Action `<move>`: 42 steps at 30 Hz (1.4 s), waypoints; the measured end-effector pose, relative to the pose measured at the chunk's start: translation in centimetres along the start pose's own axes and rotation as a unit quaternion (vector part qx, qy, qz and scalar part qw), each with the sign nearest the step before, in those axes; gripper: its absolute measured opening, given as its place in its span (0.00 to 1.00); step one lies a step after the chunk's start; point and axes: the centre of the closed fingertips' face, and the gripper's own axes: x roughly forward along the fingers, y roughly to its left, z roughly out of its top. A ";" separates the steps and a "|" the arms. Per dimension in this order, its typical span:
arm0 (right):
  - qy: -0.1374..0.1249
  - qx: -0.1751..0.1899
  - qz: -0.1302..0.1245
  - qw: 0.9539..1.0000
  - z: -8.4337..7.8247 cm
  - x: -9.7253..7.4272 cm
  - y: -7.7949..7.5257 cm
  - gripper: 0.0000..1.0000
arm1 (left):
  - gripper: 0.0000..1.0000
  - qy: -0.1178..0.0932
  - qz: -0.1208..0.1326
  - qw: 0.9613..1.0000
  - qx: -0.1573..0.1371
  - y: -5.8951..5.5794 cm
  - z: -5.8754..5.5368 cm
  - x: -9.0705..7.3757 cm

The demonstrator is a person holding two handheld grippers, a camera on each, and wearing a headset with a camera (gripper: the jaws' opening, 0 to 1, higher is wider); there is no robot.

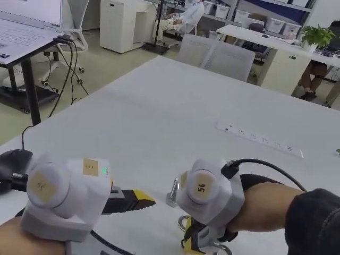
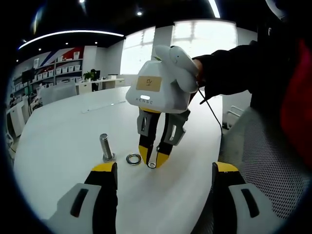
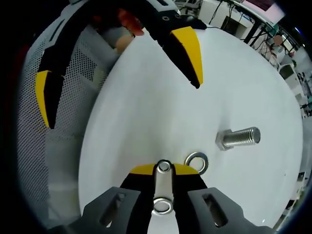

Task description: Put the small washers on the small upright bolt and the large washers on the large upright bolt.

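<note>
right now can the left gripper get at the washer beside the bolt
Probably yes: the left gripper is open and the table between it and the washer is bare. The right gripper sits right beside the washer, though, so that side is tight.

From head height, looking down across the table (image 1: 159, 106), from the left gripper (image 3: 122, 105), low, facing the right gripper (image 2: 155, 162) close by, from the right gripper, tight over the table, both sharing the bolt (image 2: 106, 147) and 1 washer (image 2: 133, 159).

Silver bolt (image 2: 106, 147) stands upright near the table's near edge, washer (image 2: 133, 159) flat beside it; smaller washer (image 2: 152, 165) pinched by right hand-held gripper (image 2: 153, 161).
</note>
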 end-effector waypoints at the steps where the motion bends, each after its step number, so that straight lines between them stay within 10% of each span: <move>1: -0.001 0.002 0.000 1.000 -0.1 -0.3 0.0 0.14 | 0.79 0.001 0.000 1.000 0.000 0.0 0.0 0.0; 42: -0.010 0.072 -0.077 0.994 -6.0 -9.2 -2.7 0.14 | 0.79 0.005 -0.006 1.000 0.001 0.0 0.0 0.4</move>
